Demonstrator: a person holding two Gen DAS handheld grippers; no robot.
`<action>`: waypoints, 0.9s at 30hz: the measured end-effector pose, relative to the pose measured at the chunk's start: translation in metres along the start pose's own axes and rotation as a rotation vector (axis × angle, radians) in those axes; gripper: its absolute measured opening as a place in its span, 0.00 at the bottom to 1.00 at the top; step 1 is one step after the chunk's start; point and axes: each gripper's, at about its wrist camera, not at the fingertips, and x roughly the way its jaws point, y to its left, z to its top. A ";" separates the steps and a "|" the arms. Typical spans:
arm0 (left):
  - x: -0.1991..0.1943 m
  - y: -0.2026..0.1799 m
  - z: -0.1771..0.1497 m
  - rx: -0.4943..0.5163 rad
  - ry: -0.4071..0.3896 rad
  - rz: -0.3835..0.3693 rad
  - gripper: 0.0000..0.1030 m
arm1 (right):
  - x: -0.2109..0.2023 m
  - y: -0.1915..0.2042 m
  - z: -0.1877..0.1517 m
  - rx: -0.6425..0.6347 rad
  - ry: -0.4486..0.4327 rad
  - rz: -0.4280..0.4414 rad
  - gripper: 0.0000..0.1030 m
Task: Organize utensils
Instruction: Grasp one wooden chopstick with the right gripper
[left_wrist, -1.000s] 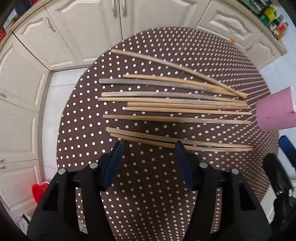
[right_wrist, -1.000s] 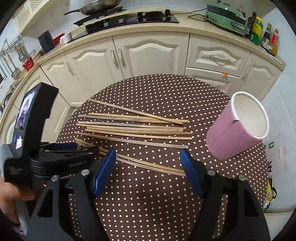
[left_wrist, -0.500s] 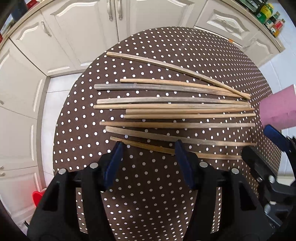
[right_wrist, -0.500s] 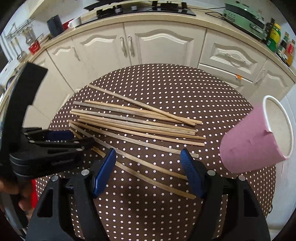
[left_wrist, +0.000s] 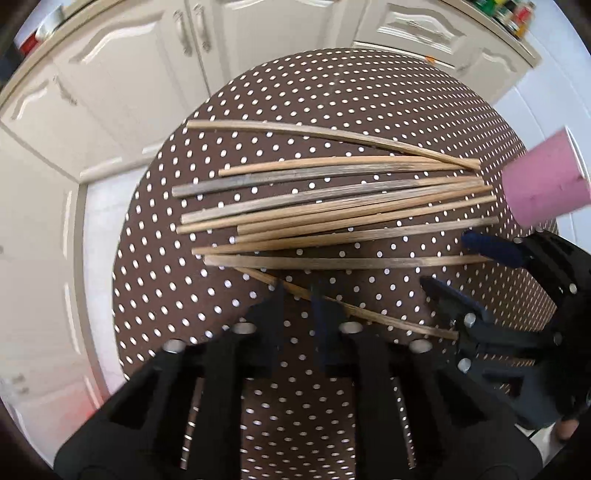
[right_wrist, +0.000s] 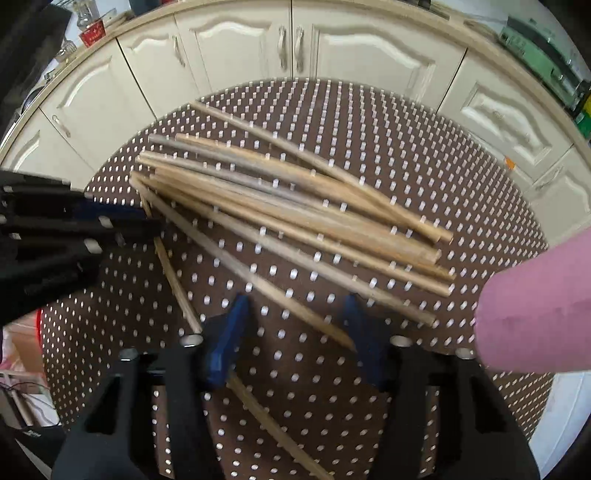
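Several wooden chopsticks (left_wrist: 332, 192) lie side by side on a round table with a brown dotted cloth (left_wrist: 332, 92). My left gripper (left_wrist: 295, 291) is shut on the nearest chopstick (left_wrist: 388, 317), which lies askew from the rest. My right gripper (right_wrist: 295, 317) hangs low over the right ends of the sticks, its jaws closing. The end of the second-nearest chopstick (right_wrist: 325, 325) lies between them, not pinched. In the left wrist view the right gripper (left_wrist: 465, 273) stands at the right. A pink paper cup (right_wrist: 539, 306) stands beside the right gripper.
Cream kitchen cabinets (right_wrist: 295, 44) curve behind the table. The pink cup (left_wrist: 543, 188) stands close to the chopsticks' right ends. The left gripper (right_wrist: 155, 225) reaches in from the left edge of the right wrist view. White floor shows around the table.
The left gripper has shut on the nearest chopstick, which now lies skewed. The right gripper has sunk toward the sticks' right ends and its jaws have narrowed.
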 end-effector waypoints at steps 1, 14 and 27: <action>0.000 0.002 0.000 0.006 0.001 -0.009 0.06 | -0.001 0.000 -0.002 0.007 0.007 0.006 0.41; 0.002 0.011 -0.004 -0.198 0.044 -0.093 0.70 | 0.004 0.004 -0.004 -0.004 0.010 0.047 0.35; -0.001 0.017 -0.021 -0.066 -0.007 0.016 0.17 | -0.013 0.010 -0.037 0.160 0.084 0.135 0.37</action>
